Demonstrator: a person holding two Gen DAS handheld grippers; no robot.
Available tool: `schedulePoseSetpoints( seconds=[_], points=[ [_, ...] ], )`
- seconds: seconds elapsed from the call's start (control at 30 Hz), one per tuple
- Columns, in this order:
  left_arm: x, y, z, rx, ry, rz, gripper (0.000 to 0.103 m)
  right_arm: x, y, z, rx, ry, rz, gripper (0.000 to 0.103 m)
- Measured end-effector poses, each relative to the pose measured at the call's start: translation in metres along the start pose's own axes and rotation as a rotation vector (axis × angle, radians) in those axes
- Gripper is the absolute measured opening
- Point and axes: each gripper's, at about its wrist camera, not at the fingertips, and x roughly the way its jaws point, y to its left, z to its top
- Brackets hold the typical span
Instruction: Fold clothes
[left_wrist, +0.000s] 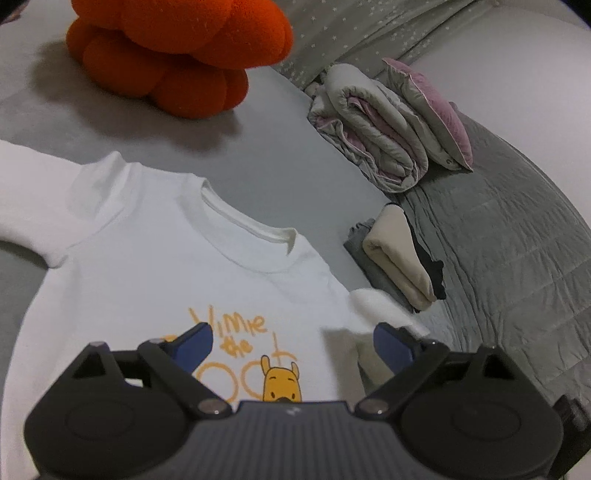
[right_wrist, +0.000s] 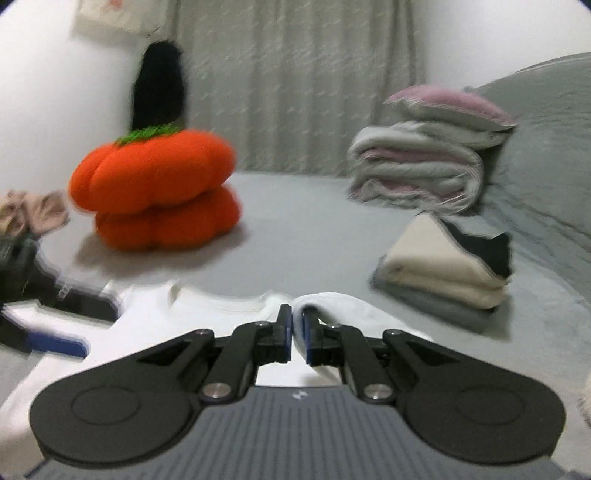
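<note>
Right gripper (right_wrist: 292, 334): jaws nearly together. They appear clamped on a fold of white cloth, probably a sleeve of the white sweatshirt (left_wrist: 155, 258); motion blur in the right wrist view prevents a firm reading.

Left gripper (left_wrist: 293, 345): jaws wide apart, holding nothing, hovering above the sweatshirt's chest print.

The sweatshirt lies front side up on the bed (left_wrist: 266, 155). Its long axis, hem to collar, runs straight ahead of the left jaws, collar at the far end. One sleeve extends from the sweatshirt's shoulder toward the left edge of the left wrist view. The opposite sleeve is raised and bunched just beside the sweatshirt's other shoulder; the right gripper is nearer to it.

Beyond the sweatshirt's collar stands an orange pumpkin cushion (left_wrist: 173, 55). A stack of folded clothes (left_wrist: 399, 258) lies near the sweatshirt on the raised-sleeve side, with a folded quilt (left_wrist: 373, 129) farther behind.
</note>
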Motion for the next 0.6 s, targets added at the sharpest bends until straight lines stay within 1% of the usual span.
schedulePoseSetpoints(
  seconds=[0.2,0.27,0.33,0.43,0.47,0.53,0.57,0.6],
  points=[
    [0.014,-0.007,-0.003,0.010,0.039,-0.012,0.093,0.021,0.022,-0.025,-0.066,0.120,0.098,0.007],
    [0.020,-0.009,-0.006,0.008,0.053,-0.004,0.093,0.030,0.026,-0.034,-0.076,0.190,0.124,0.009],
    [0.024,-0.010,-0.007,0.007,0.063,0.000,0.093,0.035,0.029,-0.044,-0.068,0.271,0.129,0.014],
    [0.024,-0.010,-0.010,-0.007,0.060,-0.001,0.093,0.038,0.024,-0.044,-0.048,0.302,0.146,0.016],
    [0.023,-0.009,-0.010,-0.015,0.060,-0.002,0.093,0.038,0.023,-0.040,-0.042,0.315,0.154,0.020],
    [0.018,-0.010,-0.010,-0.026,0.058,-0.004,0.093,0.037,0.023,-0.035,0.002,0.342,0.175,0.036],
    [0.015,-0.010,-0.009,-0.028,0.046,-0.005,0.093,0.038,0.021,-0.032,0.035,0.360,0.186,0.048],
    [0.011,-0.011,-0.008,-0.030,0.032,-0.001,0.093,0.038,0.019,-0.029,0.063,0.374,0.198,0.051]
  ],
)
